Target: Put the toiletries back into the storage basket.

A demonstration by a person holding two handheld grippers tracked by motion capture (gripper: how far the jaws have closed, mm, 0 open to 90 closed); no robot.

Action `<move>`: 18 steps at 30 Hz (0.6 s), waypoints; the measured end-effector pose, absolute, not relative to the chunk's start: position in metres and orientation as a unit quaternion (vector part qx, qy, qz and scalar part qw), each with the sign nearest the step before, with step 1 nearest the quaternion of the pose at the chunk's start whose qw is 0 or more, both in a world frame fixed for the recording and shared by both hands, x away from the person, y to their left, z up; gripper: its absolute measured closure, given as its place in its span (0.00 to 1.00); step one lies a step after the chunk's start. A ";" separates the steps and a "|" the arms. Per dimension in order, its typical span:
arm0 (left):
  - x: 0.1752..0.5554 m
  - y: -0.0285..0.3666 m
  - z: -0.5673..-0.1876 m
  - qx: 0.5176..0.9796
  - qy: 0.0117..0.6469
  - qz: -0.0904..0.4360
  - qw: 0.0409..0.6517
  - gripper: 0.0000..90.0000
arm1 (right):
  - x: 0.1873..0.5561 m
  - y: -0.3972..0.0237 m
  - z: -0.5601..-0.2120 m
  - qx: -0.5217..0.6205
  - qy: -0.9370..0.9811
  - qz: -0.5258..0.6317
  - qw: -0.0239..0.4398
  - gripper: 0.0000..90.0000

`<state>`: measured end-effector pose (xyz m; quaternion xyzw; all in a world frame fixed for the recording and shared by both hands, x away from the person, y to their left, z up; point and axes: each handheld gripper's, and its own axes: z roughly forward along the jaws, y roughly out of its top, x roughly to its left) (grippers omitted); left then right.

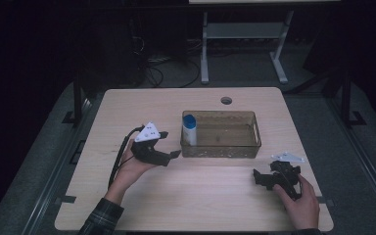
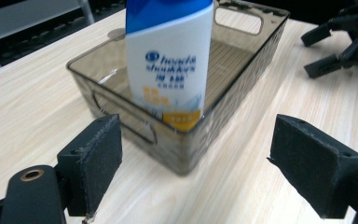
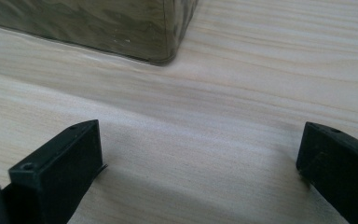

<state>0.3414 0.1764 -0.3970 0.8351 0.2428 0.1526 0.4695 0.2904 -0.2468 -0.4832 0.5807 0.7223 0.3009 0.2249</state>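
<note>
My light wooden desk (image 1: 200,196) sits on grey carpet (image 1: 44,161), a white table frame (image 1: 245,34) beyond its far edge, room dark.

A light wood-grain worktop (image 1: 142,103) is seen under dim light, a round cable hole (image 1: 226,101) cut near its far edge. Beyond it, the white legs of a second desk (image 1: 204,54) are planted on grey carpet, with black cables (image 1: 171,68) tangled on the floor beside them. Dark metal stands (image 1: 77,93) are posted at either side of the worktop.
</note>
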 end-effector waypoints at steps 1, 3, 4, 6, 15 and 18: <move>0.338 0.179 -0.398 0.835 0.246 0.151 0.468 0.18 | 0.290 -0.247 -0.483 0.580 0.722 0.301 0.225 0.00; 0.334 0.183 -0.401 0.837 0.248 0.152 0.464 0.18 | 0.290 -0.247 -0.483 0.580 0.722 0.301 0.225 0.00; 0.331 0.185 -0.402 0.838 0.249 0.155 0.461 0.18 | 0.290 -0.247 -0.483 0.581 0.722 0.301 0.225 0.00; 0.325 0.190 -0.405 0.839 0.253 0.157 0.455 0.18 | 0.290 -0.247 -0.483 0.581 0.722 0.301 0.225 0.00; 0.307 0.211 -0.416 0.843 0.260 0.164 0.442 0.18 | 0.290 -0.247 -0.483 0.581 0.722 0.301 0.225 0.00; 0.302 0.220 -0.422 0.843 0.270 0.162 0.436 0.18 | 0.290 -0.247 -0.483 0.580 0.723 0.301 0.225 0.00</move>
